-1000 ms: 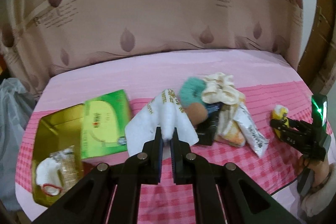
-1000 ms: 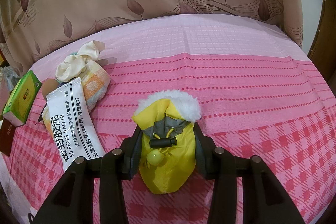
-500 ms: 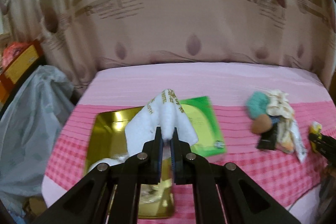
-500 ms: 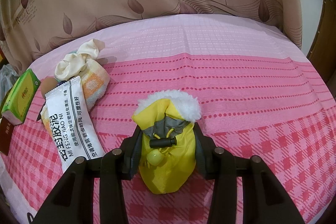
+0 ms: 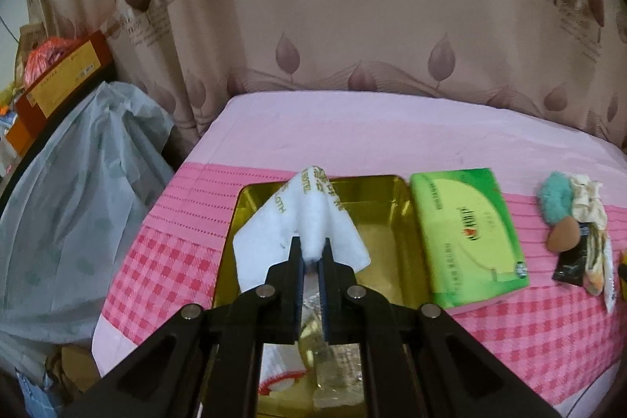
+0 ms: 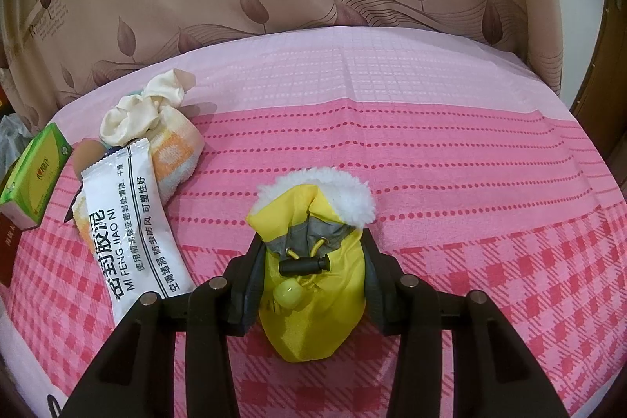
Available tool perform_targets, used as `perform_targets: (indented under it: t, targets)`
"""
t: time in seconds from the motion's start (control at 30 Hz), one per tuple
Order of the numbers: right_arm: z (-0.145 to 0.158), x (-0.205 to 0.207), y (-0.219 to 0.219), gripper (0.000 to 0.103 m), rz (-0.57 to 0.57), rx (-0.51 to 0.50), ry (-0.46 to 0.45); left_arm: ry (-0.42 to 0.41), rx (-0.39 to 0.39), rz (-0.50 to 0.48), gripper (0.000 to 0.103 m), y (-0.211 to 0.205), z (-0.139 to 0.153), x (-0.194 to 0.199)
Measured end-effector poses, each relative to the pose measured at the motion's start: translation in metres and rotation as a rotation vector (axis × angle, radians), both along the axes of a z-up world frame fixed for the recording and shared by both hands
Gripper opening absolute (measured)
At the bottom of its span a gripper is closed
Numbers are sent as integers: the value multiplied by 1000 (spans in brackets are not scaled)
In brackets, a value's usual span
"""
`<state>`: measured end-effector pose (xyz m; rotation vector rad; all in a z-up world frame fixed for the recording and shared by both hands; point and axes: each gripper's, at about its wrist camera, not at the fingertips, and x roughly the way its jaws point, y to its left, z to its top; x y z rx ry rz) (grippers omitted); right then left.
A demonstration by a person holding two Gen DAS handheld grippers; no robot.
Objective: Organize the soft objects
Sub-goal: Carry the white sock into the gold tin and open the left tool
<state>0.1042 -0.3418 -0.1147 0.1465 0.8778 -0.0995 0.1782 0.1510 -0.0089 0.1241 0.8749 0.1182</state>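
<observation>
My left gripper (image 5: 311, 255) is shut on a folded white cloth with gold lettering (image 5: 301, 218) and holds it above the open gold tin (image 5: 386, 206). The tin holds a white item with a red band (image 5: 280, 373) and a clear wrapped packet (image 5: 333, 359). My right gripper (image 6: 311, 253) is shut on a small yellow pouch with white fleece trim (image 6: 313, 245), just above the pink cloth. A pile of soft items lies to its left: a cream scrunchie (image 6: 145, 108), an orange-white towel (image 6: 176, 155) and a white sachet (image 6: 133, 226).
A green tissue pack (image 5: 468, 237) lies right of the tin; it also shows in the right wrist view (image 6: 33, 175). A teal puff (image 5: 556, 198) and a brown sponge (image 5: 564, 236) sit further right. A grey plastic bag (image 5: 78, 214) stands off the table's left edge. A curtain hangs behind.
My left gripper has carried the white cloth leftward, from over the pile to over the gold tin. My right gripper has stayed put with the yellow pouch.
</observation>
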Motion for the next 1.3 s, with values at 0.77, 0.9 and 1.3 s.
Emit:
perform_targets:
  t: [0.77,0.9,1.3]
  targets:
    - [-1,0,2,42,0,-24,8,135,-8,29,9,39,-61,57]
    - [-1,0,2,42,0,-27,9,156,-12,36,10,42,-69,63]
    - [-2,0,3,42,-1,-42,13,179,-5,42,47,48,-75,63]
